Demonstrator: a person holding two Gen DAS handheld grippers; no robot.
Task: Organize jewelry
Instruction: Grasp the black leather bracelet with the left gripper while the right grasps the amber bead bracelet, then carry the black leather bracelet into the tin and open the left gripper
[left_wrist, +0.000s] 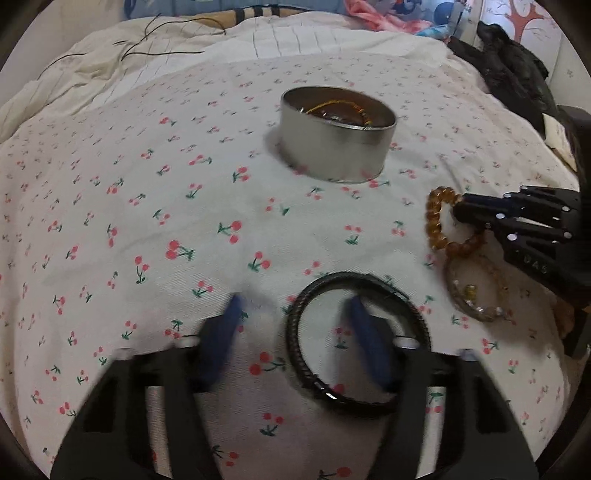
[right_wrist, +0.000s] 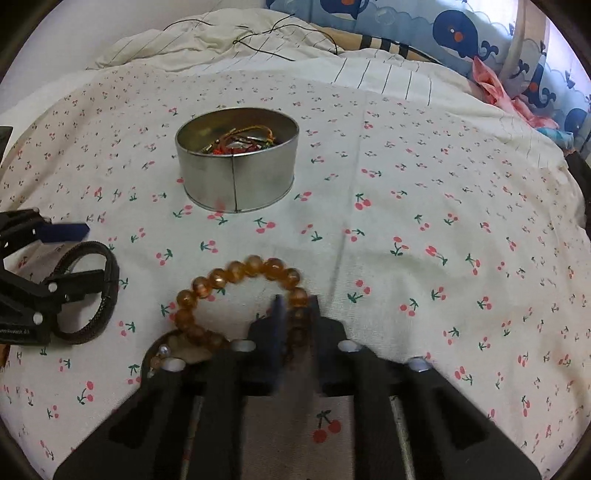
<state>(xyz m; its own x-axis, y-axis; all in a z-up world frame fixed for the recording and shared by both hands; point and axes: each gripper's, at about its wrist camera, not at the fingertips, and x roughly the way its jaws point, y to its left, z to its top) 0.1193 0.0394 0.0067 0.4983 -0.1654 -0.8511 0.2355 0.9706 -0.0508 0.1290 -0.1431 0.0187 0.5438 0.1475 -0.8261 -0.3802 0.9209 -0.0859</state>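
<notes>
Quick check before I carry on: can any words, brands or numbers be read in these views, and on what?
Nothing reads clearly enough to quote.
Raised marks on the side of the right hand-held gripper: too faint to read.
Small white print on the body of the left hand-held gripper: too blurred to read.
Tin, bead bracelet, black bracelet: no text visible.

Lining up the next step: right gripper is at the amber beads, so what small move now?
Probably lift the amber bead bracelet toward the round tin: the right gripper looks closed on its beads, and the tin sits open ahead, already holding jewelry.
</notes>
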